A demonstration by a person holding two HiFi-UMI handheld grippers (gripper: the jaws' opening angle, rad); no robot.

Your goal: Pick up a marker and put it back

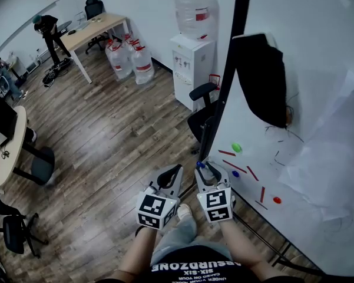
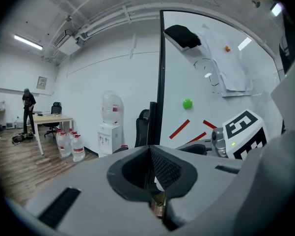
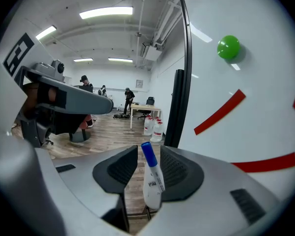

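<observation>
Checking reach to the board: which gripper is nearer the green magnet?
Right. The right gripper, shut on the marker, sits just below-left of the green magnet in the head view; the left gripper is beside it, farther from the whiteboard.

Office, whiteboard [image 1: 318,58], desk [image 1: 97,27], water cooler [image 1: 191,63], swivel chair [image 1: 94,6]

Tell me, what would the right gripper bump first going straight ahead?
Probably the black post at the whiteboard's edge, just right of the right gripper's marker; depth is unclear, so it might slip past.
</observation>
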